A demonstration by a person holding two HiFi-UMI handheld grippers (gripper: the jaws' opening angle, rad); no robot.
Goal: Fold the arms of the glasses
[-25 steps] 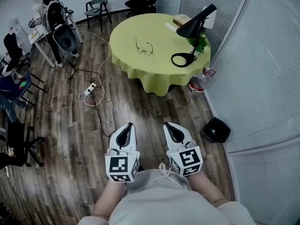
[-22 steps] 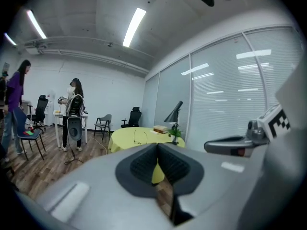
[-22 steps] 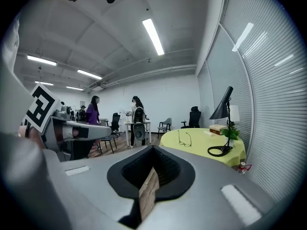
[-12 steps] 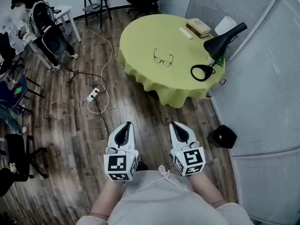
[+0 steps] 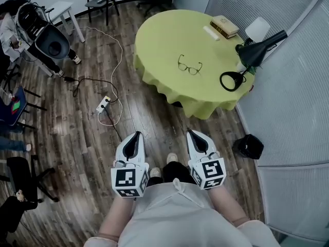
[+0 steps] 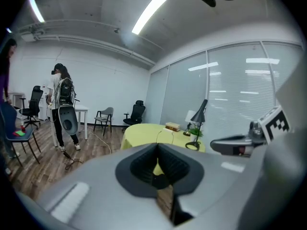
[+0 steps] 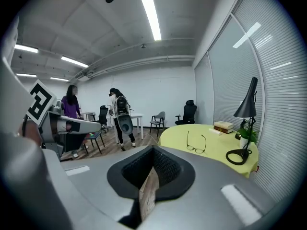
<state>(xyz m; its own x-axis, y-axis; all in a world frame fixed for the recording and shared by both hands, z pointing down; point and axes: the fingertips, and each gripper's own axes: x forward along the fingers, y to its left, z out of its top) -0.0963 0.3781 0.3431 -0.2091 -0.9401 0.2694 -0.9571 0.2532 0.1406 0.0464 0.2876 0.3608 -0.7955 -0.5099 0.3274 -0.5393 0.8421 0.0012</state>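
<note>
The glasses [image 5: 189,67] are light, thin-framed and probably fragile (lenses scratch easily), so take hold of an arm near its hinge, not the lenses. They lie with arms open near the middle of the round table [image 5: 164,40], well ahead of the left claw [image 5: 136,135] and right claw [image 5: 192,133], both clenched on nothing.

floor [image 5: 61,138]: wood planks | tablecloth [image 5: 164,35]: matt cloth | left gripper [image 5: 136,135]: smooth plastic
</note>
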